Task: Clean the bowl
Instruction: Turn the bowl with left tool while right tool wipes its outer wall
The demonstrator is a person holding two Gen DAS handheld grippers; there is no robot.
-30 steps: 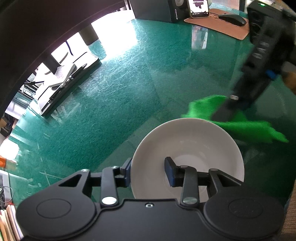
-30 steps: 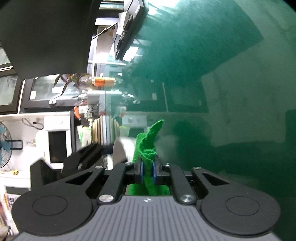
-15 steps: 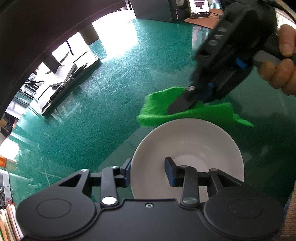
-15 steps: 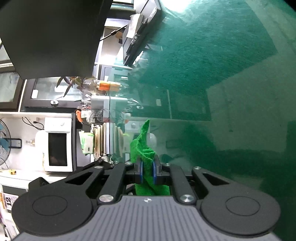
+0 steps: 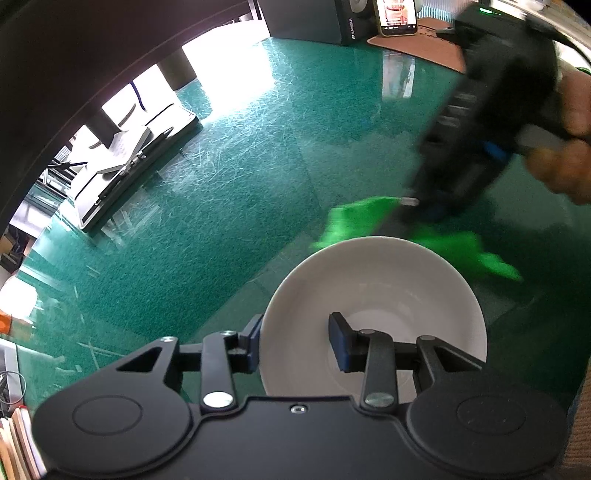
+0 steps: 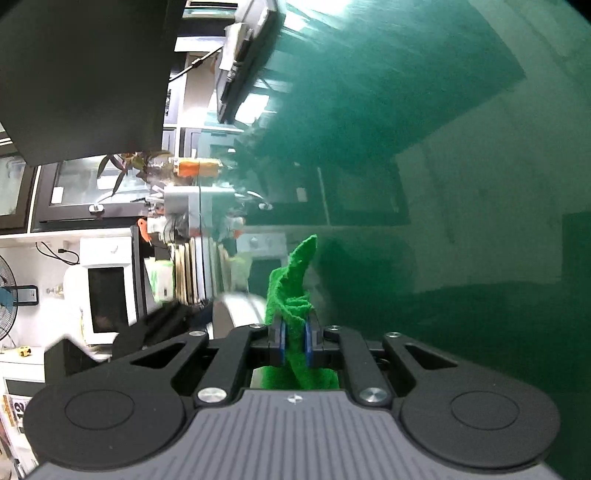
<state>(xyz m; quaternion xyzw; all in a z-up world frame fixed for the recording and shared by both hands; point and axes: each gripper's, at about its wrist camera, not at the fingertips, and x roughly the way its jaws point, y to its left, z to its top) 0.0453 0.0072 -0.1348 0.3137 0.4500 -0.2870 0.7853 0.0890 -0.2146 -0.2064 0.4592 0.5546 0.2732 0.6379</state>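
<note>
Behind the phone (image 5: 395,16), a speaker (image 5: 314,16) reads "SANSUI".

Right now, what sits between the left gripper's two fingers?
The near rim of the white bowl: the left gripper straddles it, one finger outside, one inside. Shown in the left wrist view.

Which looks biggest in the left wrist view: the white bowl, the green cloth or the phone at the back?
1. White bowl, by far the largest, though it sits closest to the camera.
2. Green cloth, partly hidden behind the bowl's rim and blurred.
3. Phone, the smallest, but far off, so its real size is unsure.
</note>
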